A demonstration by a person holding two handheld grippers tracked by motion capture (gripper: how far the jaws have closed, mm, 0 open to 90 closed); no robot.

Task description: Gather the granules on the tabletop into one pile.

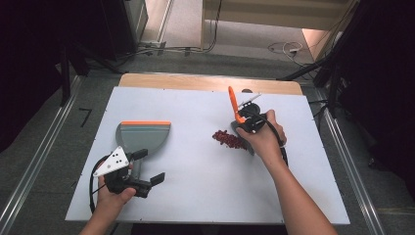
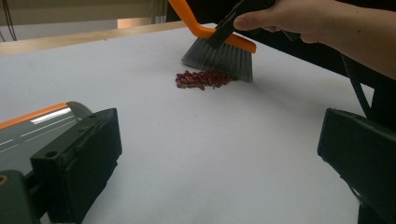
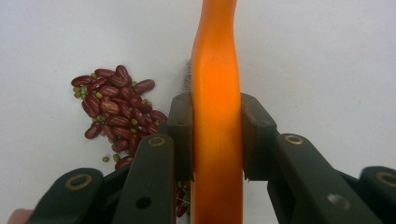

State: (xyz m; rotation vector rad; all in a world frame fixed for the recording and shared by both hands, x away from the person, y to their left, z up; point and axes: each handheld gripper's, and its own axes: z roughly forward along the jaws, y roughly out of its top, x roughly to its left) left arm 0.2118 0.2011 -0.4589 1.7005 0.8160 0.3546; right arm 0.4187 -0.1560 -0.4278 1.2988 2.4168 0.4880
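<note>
My right gripper (image 3: 217,140) is clamped on the brush (image 3: 215,70), beans (image 3: 114,112) just beside its bristles; my left gripper (image 2: 219,154) gapes beside the dustpan (image 1: 143,134).

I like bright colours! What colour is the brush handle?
Orange. The brush handle shows best in the right gripper view.

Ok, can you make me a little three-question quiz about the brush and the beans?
1. True or false: the right hand-held gripper is clamped on the orange brush.
2. What lies on the table right beside the brush's bristles?
3. Which hand-held gripper is nearest the grey dustpan: A) left, B) right?

Key: 1. True. 2. A small pile of red beans. 3. A.
</note>
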